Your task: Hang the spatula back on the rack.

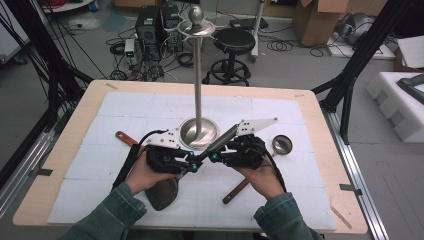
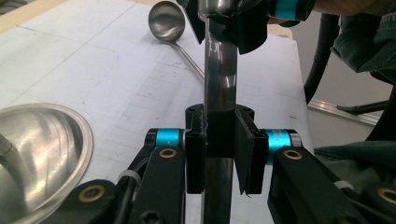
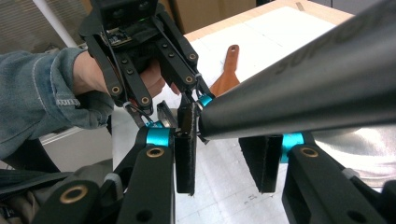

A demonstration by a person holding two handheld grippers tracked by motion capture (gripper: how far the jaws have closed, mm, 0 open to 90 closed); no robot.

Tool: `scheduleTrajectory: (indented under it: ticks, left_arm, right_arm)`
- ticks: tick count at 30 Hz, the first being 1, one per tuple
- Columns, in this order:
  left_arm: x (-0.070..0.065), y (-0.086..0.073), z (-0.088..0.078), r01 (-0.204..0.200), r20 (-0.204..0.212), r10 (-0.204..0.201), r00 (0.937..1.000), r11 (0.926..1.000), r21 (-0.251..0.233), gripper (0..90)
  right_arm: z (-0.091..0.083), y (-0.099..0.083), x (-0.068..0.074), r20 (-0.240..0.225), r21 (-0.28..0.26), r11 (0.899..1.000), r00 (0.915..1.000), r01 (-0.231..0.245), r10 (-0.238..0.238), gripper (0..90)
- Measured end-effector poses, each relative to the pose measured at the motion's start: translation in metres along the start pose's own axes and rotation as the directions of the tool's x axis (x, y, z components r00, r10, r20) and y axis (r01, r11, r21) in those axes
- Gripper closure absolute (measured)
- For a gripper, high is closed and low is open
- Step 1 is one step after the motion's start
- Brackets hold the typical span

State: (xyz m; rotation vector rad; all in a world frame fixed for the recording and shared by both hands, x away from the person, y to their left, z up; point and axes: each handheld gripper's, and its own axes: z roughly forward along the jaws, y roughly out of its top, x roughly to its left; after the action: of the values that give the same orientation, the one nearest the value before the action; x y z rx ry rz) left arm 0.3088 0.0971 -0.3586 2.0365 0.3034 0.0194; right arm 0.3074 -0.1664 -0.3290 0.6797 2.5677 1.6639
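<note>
A dark spatula (image 1: 162, 194) is held low over the white mat of the desk (image 1: 310, 100), just in front of the base of the tall metal stand (image 1: 198, 100). Its broad blade is seen below the left hand (image 1: 145, 175), and its black handle is angled up and away toward the right. The left tool (image 2: 219, 154) is pinched on the thin metal shaft, with both pads flat against it. The right tool (image 3: 226, 158) is set around the narrow end of the handle, but whether its pads are pressing there cannot be told. A steel ladle (image 1: 282, 145) lies on the mat to the right of the hands, and a wooden turner (image 1: 125, 137) lies to the left; both are apart from the held piece. The spatula is judged to be stiff and fairly light, with most of its weight toward the blade, so a grip far from the blade is likely to let it swing. The polished shaft looks slippery and could twist between flat pads. The tapered handle looks duller and thicker and is probably the surer place to hold. If the spatula is meant for a hook at the top of the stand, the handle end would best be left free.
</note>
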Motion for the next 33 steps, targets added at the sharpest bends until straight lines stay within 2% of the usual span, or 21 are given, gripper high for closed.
scheduleTrajectory:
  ticks: [5,7,9,14,20,22,27,33]
  left_arm:
    - [0.0,-0.003,-0.002,0.007,0.015,-0.007,0.9999,0.9999,0.012,71.9]
    - [0.0,-0.005,-0.003,0.007,0.02,-0.008,0.9998,0.9997,0.022,70.8]
    - [0.002,-0.006,-0.005,0.021,0.022,-0.021,0.9995,0.9995,0.022,71.5]
    - [0.002,-0.006,-0.007,0.008,0.018,-0.008,0.9998,0.9998,0.018,74.9]
    - [0.001,-0.003,-0.009,0.027,0.011,-0.026,0.9996,0.9996,-0.011,75.6]
    - [-0.001,-0.002,-0.01,0.02,0.001,-0.02,0.9998,0.9995,-0.023,75.8]
    - [-0.004,0.002,-0.013,0.015,-0.021,-0.016,0.9997,0.9989,-0.046,76.0]
    - [-0.004,0.003,-0.016,0.012,-0.014,-0.014,0.9998,0.9971,-0.075,76.0]
  right_arm:
    - [-0.001,0.001,0.001,-0.017,-0.011,1.0,0.9998,-0.007,0.007,68.9]
    - [-0.001,0.001,0.003,-0.011,-0.008,1.0,0.9999,-0.007,0.007,68.9]
    - [-0.001,0.001,0.002,-0.015,-0.01,1.0,0.9999,-0.008,0.008,69.0]
    - [0.0,0.003,0.003,-0.012,-0.01,1.0,0.9999,-0.007,0.006,69.3]
    - [0.002,0.007,0.003,-0.012,-0.033,0.999,0.9999,-0.013,0.012,68.9]
    - [0.001,0.009,0.002,-0.029,-0.057,0.998,0.9992,-0.027,0.025,69.6]
    - [0.0,0.015,0.006,-0.02,-0.088,0.996,0.9996,-0.02,0.018,70.7]
    - [0.0,0.023,0.008,-0.038,-0.098,0.995,0.999,-0.03,0.026,72.5]
